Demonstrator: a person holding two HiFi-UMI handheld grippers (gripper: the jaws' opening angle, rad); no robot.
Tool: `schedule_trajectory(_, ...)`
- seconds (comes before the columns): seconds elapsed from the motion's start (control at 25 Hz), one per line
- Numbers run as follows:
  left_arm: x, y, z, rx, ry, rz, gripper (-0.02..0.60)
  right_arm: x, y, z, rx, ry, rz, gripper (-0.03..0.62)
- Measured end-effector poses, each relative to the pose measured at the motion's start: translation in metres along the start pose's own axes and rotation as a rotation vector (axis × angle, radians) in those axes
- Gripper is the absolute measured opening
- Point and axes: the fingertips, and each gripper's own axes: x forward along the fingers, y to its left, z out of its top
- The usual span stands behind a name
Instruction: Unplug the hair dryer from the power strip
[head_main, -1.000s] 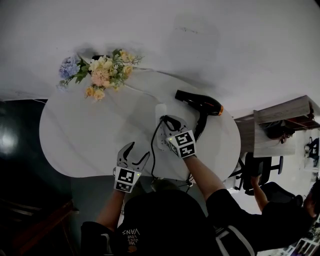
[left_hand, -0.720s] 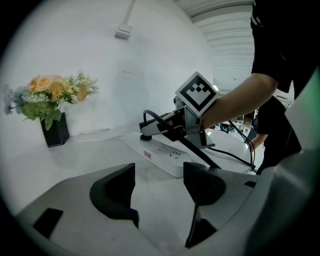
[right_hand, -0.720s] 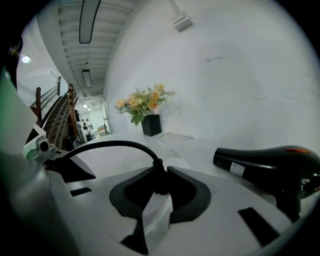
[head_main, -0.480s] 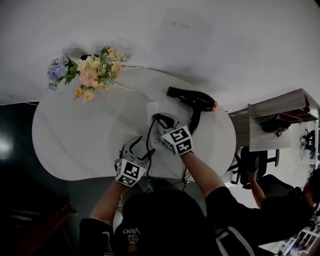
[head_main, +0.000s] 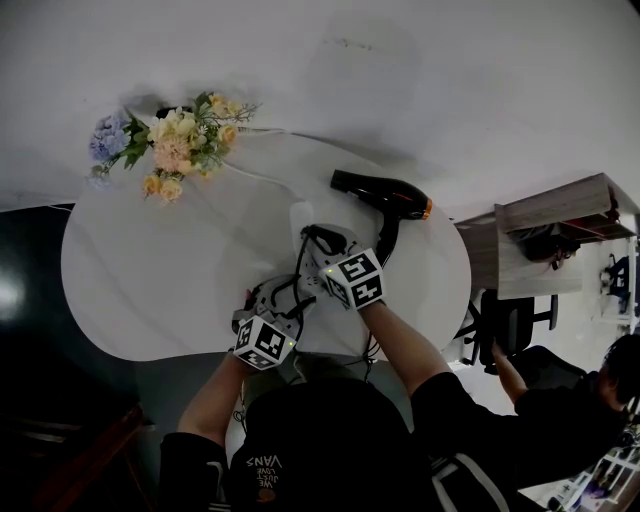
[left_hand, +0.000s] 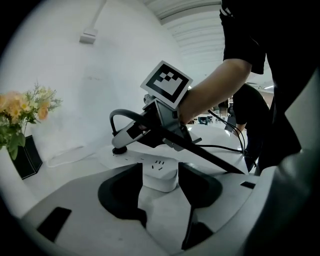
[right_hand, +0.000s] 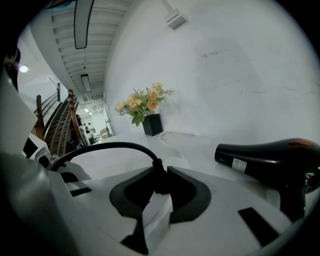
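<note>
Hair dryer (right_hand: 270, 157) cut off, right gripper view.

Bare table (head_main: 140, 280) L; dryer (head_main: 385, 195) R.

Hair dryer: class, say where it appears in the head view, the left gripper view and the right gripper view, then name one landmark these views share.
Head view: the hair dryer lies right of centre, in the upper half.
Left gripper view: not in it.
Right gripper view: at the right edge, its barrel reaching left.
Shared landmark: the flower bouquet, at the left edge and above centre.
</note>
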Motion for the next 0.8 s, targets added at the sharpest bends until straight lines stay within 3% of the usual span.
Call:
schedule_trajectory(0.28, 0.0058, -0.003, -0.0008, 0.061, 0.03, -0.006, 0.233, 0.0002, -0.0005, -0.0005, 0.01, 0.002, 0.001, 0.087)
schedule_trajectory(0.8, 0.0048, -0.0035, -0.0015, 0.046, 0.046, -0.01, 0.224, -0.0011, 0.0003, 0.0015, 0.003, 0.012, -0.025, 0.083)
